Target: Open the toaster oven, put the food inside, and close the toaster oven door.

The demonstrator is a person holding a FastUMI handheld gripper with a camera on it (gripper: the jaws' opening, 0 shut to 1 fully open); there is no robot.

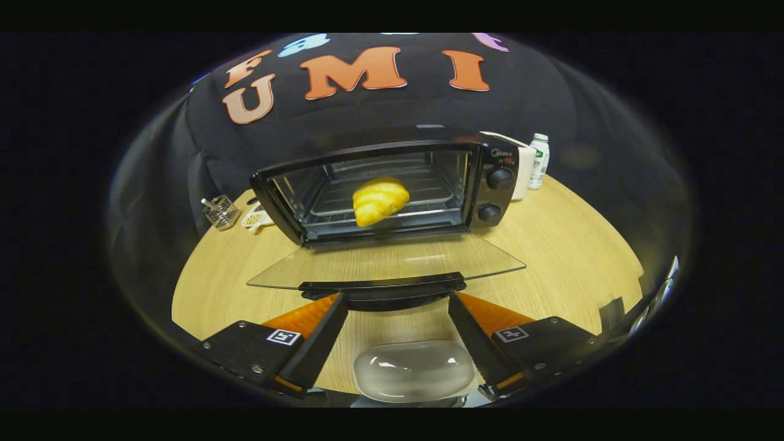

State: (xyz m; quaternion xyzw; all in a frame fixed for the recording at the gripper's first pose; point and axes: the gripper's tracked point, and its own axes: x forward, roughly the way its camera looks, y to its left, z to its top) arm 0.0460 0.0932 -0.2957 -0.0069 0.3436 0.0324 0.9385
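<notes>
— What have you got in front of you?

— Your gripper (398, 306) is spread wide with nothing between its fingers (318, 331). The bare gap shows wooden table (569, 257), pale, with fine straight grain, and a smooth, translucent rounded lump low down between the finger bases; you cannot tell what it is.

— And the oven?

— The oven (392, 184) is a black, glossy box with rounded corners, standing beyond your fingers. Its door (386, 263) is dropped flat toward you: a clear glass pane through which the wood grain shows. The door's dark, curved handle (383, 286) lies just ahead of your fingertips, spanning the gap between them. Touching or just apart, you cannot tell.

— Where's the food?

— The croissant (380, 199) is inside the oven, on the wire rack (429, 196). It is golden, ridged and plump, tilted slightly, well beyond your fingers and almost in line with the gap.

— Anything else on the table?

— Two round black knobs (499, 179) sit one above the other on the oven's right panel. Behind that side stands a white bottle (539, 160) with a green cap, beside a white boxy thing. Left of the oven there is a small wire basket (220, 211).
</notes>
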